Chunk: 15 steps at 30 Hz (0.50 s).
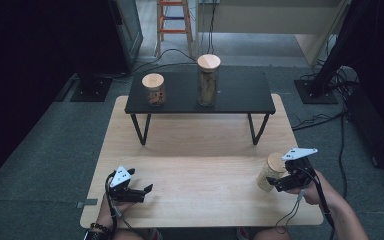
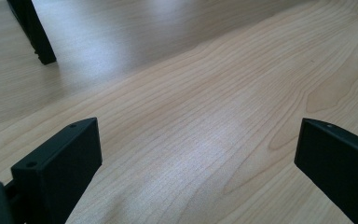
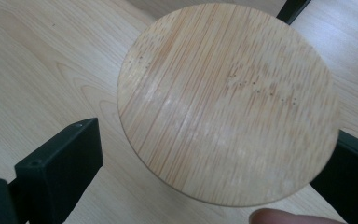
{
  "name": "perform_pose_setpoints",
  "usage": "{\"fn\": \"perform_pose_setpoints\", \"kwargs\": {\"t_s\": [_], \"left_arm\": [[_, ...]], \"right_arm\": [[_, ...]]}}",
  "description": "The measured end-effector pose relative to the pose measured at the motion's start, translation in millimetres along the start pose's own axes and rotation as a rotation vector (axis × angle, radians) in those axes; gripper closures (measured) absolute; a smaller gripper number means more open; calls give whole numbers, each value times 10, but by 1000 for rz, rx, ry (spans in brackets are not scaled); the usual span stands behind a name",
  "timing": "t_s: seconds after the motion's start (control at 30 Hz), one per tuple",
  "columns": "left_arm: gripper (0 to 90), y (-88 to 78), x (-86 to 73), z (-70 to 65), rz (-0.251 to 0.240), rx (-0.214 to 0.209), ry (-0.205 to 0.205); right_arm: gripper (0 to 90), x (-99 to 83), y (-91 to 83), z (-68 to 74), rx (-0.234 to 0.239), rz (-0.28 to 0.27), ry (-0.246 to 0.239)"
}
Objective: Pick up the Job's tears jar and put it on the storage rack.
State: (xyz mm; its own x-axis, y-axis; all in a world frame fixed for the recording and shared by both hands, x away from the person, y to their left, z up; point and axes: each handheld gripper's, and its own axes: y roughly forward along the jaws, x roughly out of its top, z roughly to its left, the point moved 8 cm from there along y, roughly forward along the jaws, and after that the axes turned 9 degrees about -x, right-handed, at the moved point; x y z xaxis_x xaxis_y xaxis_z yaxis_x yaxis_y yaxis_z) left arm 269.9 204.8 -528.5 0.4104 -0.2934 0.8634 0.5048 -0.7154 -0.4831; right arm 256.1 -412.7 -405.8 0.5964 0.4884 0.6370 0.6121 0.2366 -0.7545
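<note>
A jar with a round bamboo lid (image 1: 270, 172) stands near the right front of the light wooden table (image 1: 200, 160). My right gripper (image 1: 276, 185) is open beside it. In the right gripper view the lid (image 3: 228, 102) sits between the two wide-apart jaws of that gripper (image 3: 200, 158), partly hiding the right jaw; no contact is visible. A fingertip (image 3: 284, 217) shows at the bottom edge. My left gripper (image 1: 142, 192) hovers low at the front left, open, with bare wood between its jaws (image 2: 198, 154).
A low black shelf (image 1: 240, 95) stands across the back of the table, bearing a short jar (image 1: 154, 89) and a tall jar (image 1: 208, 80), both with bamboo lids. One of its legs (image 2: 32, 30) shows ahead of my left gripper. Cables and stands lie on the floor around.
</note>
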Motion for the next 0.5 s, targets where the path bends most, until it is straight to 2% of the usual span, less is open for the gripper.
{"fn": "perform_pose_setpoints", "kwargs": {"t_s": [0.5], "left_arm": [[7,-5,-4,0,-4,0,1]], "right_arm": [[61,-24,81,68,-12,-5,-5]]}}
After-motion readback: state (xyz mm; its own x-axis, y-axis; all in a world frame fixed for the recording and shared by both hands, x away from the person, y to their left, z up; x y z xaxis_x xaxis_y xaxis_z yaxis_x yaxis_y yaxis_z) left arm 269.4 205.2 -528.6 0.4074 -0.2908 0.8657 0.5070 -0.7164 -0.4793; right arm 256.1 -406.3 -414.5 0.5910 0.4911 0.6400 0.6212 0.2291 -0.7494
